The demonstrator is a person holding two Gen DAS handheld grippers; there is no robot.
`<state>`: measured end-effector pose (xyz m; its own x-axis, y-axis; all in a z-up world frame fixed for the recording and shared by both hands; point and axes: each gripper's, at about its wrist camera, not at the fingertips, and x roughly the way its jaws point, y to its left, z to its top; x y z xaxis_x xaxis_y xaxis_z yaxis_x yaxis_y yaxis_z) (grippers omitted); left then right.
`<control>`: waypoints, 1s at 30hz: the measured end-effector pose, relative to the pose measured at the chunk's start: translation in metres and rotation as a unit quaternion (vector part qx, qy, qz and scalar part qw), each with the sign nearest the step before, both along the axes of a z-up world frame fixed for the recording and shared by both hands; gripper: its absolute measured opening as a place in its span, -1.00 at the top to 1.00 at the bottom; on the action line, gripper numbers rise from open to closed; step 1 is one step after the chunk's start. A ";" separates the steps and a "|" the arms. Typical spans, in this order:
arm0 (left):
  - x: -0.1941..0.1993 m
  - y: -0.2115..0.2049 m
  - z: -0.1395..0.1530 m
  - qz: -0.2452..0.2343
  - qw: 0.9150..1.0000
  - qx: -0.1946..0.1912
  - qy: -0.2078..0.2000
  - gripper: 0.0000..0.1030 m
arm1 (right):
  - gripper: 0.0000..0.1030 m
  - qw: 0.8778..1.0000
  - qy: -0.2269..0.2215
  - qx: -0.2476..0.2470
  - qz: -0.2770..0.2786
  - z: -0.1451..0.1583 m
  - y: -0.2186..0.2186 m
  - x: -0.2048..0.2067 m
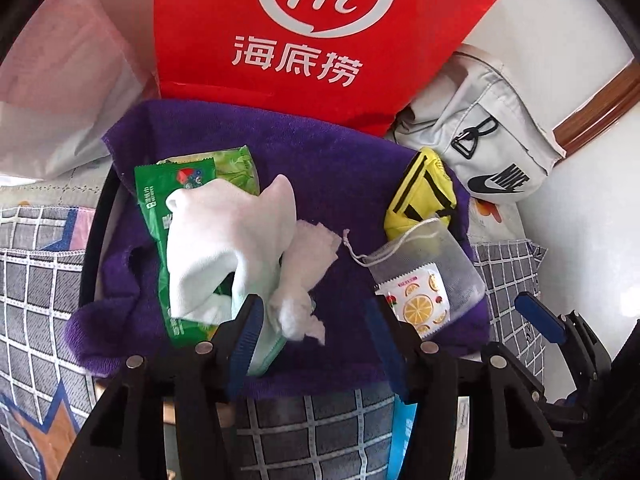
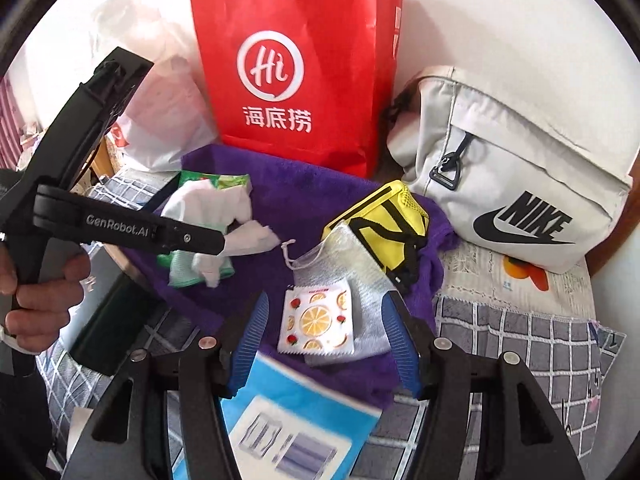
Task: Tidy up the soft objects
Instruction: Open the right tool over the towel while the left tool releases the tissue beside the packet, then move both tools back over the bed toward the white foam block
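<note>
**Soft goods on the purple towel — handling notes**

Item 1. Crumpled white cotton sock [image 1: 224, 240], lying over a green crinkly plastic wipes packet [image 1: 160, 216], left half of the purple terry towel [image 1: 332, 184]. Light, limp, no fixed shape; will drape and drag whatever it rests on. Best taken at a bunched fold, not a single layer.

Item 2. Torn white paper tissue [image 1: 308, 264], touching the sock's right edge. Weightless and fragile; judged likely to tear under a hard pinch.

Item 3. Grey mesh drawstring pouch [image 2: 352, 264], right of centre on the towel, with a flat white sachet printed with lemon slices [image 2: 316, 320] lying on it. Pouch soft and slack; sachet slick foil, may slide off if the pouch is lifted. Take the pouch by its gathered neck near the cord.

Item 4. Small yellow fabric pouch with black straps [image 2: 384, 224], just behind the mesh one. Firmer, padded.

My left hand-held gripper [image 1: 316, 340]: jaws parted about halfway, left pad against the sock's pale green cuff, nothing clamped. My right hand-held gripper [image 2: 328, 344]: parted, straddling the sachet from above, holding nothing.
</note>
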<state>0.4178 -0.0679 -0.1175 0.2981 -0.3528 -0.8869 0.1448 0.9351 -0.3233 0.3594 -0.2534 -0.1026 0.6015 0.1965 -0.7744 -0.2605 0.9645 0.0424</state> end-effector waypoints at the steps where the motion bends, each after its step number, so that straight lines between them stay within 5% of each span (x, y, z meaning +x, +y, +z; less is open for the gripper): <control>1: -0.004 0.002 0.003 0.001 1.000 -0.001 -0.003 -0.03 | -0.14 1.000 -0.002 0.000 0.000 0.002 0.001 -0.005; 17: -0.115 0.057 0.049 0.036 0.999 -0.001 -0.041 -0.03 | -0.14 0.999 -0.024 0.021 -0.009 0.031 0.018 -0.106; 30: -0.203 0.067 0.029 0.044 0.999 -0.014 -0.017 -0.09 | -0.14 0.998 -0.023 0.053 -0.030 0.037 0.026 -0.181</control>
<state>0.2153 -0.0013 -0.0890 0.3581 -0.3490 -0.8660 0.0744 0.9352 -0.3461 0.1788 -0.2279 -0.0657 0.6489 0.2387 -0.7225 -0.2061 0.9692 0.1351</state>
